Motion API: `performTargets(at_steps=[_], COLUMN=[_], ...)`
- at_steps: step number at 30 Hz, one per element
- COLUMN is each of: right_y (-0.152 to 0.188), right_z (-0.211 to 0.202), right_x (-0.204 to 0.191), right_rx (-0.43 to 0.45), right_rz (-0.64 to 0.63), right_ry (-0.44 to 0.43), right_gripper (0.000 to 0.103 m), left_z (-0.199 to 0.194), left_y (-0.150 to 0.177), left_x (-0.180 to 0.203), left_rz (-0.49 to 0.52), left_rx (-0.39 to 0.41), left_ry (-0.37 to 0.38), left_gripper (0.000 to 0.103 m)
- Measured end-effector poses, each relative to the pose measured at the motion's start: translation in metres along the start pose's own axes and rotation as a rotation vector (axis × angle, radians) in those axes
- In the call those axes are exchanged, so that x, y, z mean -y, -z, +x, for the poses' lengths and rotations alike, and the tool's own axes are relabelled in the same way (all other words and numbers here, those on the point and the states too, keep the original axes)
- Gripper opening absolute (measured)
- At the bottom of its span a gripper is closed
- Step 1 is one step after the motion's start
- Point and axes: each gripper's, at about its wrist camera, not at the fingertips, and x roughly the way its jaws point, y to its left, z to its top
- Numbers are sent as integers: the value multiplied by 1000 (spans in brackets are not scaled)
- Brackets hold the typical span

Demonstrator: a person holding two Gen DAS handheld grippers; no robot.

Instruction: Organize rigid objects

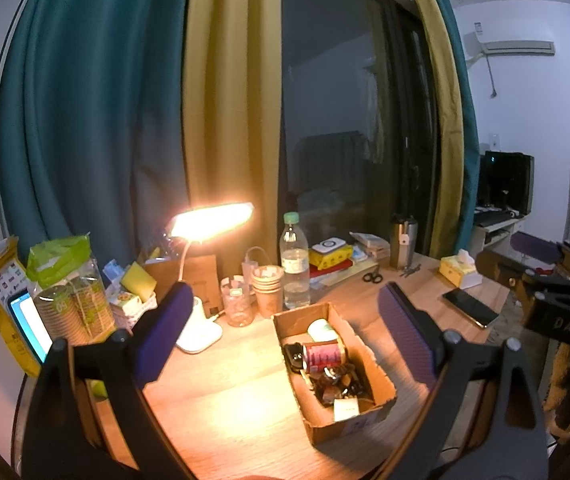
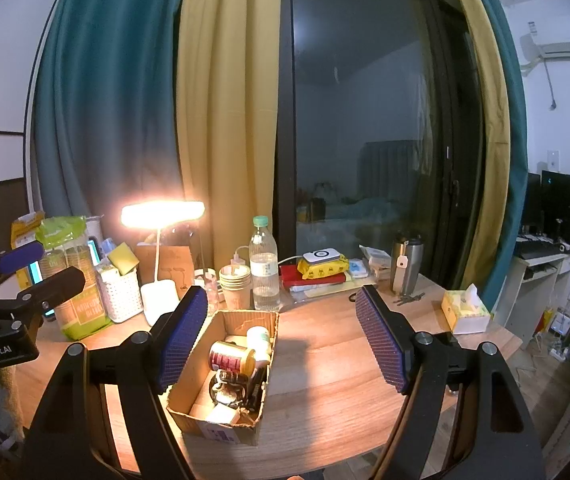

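1. A cardboard box [image 1: 335, 364] sits on the wooden bench [image 1: 221, 408], near the front edge, just in front of the lit desk lamp [image 1: 209, 220].
2. The box is full of small hard things. On top lies a round can with a red label [image 1: 323, 355], tipped on its side. A white bottle [image 1: 322, 330] lies behind it, and dark little bits I can't name sit lower down.
3. The left tool [image 1: 285, 332] hangs in the air above the bench. Its two blue pads are wide apart, and nothing is between them.
4. The right tool [image 2: 281, 344] is the same: pads far apart, holding nothing. The box shows just under its left pad.
5. I think the can is stiff and light. It is smooth and round, so it could roll or slip. The best place to hold it looks like across its round sides, near the middle.
6. The white bottle looks hard too, and its cap end is thinner.
7. The box is thin card with a torn rim. It would bend if squeezed hard, so grab a side wall gently.
8. A clear water bottle [image 2: 263, 268] and paper cups [image 2: 235, 286] stand close behind, easy to bump.
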Motion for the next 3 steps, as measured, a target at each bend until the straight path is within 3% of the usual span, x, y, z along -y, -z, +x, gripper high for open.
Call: performTargets(at_steps=[3], right_y=[1], right_z=[-1], right_x=[0], right_rx=[-3], right_rz=[1], right_ry=[1], right_gripper=[80], left_z=[4], left_y=[1], left_x=[-3], left_rz=[-1], left_rx=[-2], left_ry=[-5], left_gripper=[95])
